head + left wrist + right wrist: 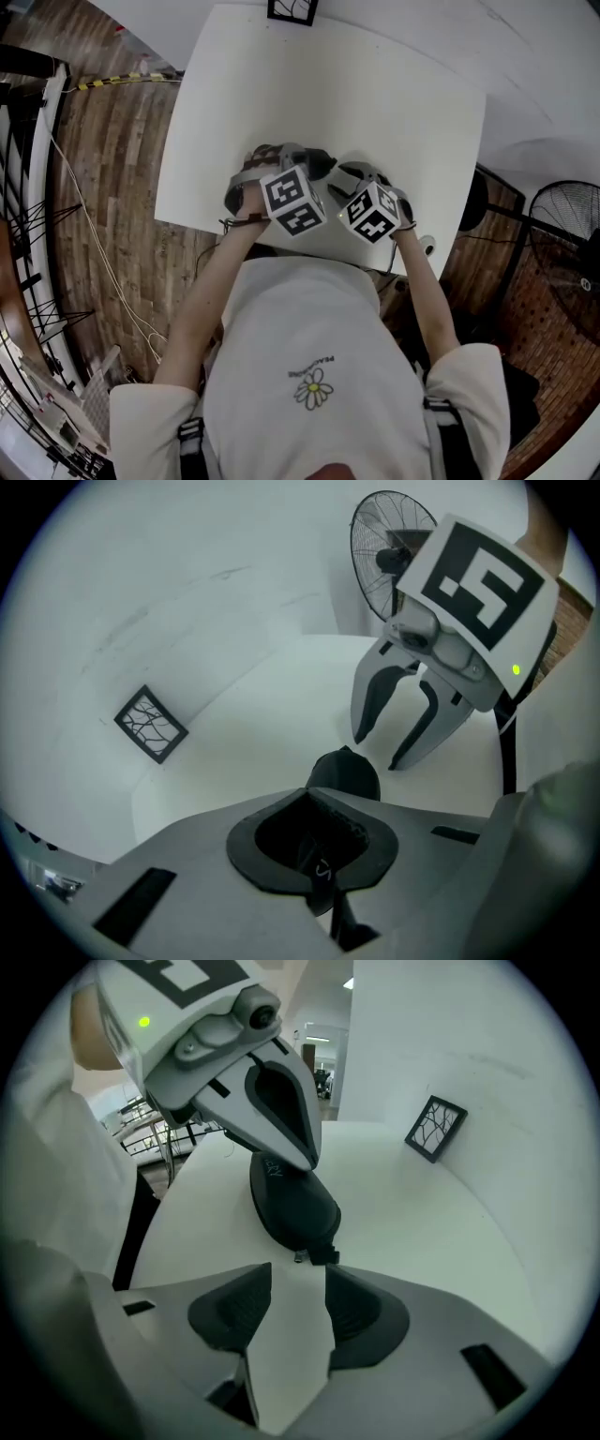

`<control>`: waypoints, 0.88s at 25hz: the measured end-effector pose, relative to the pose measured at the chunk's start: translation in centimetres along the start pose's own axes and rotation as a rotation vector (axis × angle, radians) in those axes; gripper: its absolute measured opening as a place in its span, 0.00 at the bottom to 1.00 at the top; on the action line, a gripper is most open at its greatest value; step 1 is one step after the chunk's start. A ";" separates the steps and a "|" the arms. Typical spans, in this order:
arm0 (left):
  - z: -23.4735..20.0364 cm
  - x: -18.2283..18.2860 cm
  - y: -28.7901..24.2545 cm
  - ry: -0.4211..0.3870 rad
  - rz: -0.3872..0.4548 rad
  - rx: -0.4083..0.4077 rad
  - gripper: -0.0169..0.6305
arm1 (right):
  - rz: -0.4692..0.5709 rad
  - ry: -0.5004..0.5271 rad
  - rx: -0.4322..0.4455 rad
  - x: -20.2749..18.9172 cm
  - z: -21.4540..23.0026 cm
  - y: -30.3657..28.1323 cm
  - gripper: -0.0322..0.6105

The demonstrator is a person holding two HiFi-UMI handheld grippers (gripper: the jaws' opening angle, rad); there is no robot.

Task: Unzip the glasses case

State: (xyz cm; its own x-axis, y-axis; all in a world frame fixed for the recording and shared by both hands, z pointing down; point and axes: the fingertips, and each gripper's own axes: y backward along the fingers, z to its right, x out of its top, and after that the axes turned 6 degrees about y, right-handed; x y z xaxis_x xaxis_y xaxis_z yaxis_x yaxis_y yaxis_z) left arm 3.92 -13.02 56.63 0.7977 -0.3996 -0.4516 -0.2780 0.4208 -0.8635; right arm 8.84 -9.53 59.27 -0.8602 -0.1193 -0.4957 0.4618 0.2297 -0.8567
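Two grippers worked over one glasses case, a dark oval zip-up case lying on the white counter near its front edge, between the two tools. The left gripper had its jaws pressed together on the end of the case away from the right gripper, pinning it. The right gripper had its jaws standing apart and empty, with the small zipper pull just ahead of them, not yet touched. We judged the case light and semi-rigid, with a shell smooth enough to skid on the counter, so the anchor at the other end mattered. The pull looked tiny and flat. We reckoned the hold belonged on that tab alone, pinched squarely, then drawn along the seam rather than upward.
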 end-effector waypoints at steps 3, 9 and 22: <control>0.0 0.1 0.1 0.004 0.002 -0.012 0.04 | 0.035 -0.096 -0.053 0.6 0.2 -0.8 0.24; -0.3 0.2 0.1 0.007 0.005 -0.002 0.04 | 0.009 -0.118 -0.124 0.5 0.8 -1.5 0.09; -0.4 0.4 -0.5 -0.042 -0.035 -0.018 0.04 | -0.119 0.171 -0.313 0.7 7.0 0.7 0.06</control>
State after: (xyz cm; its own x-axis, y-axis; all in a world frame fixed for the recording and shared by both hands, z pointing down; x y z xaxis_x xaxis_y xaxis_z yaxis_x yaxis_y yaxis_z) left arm 4.14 -13.74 56.74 0.8289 -0.3788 -0.4115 -0.2590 0.3922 -0.8827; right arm 10.07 -16.20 57.38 -0.9399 -0.0058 -0.3413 0.2905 0.5114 -0.8088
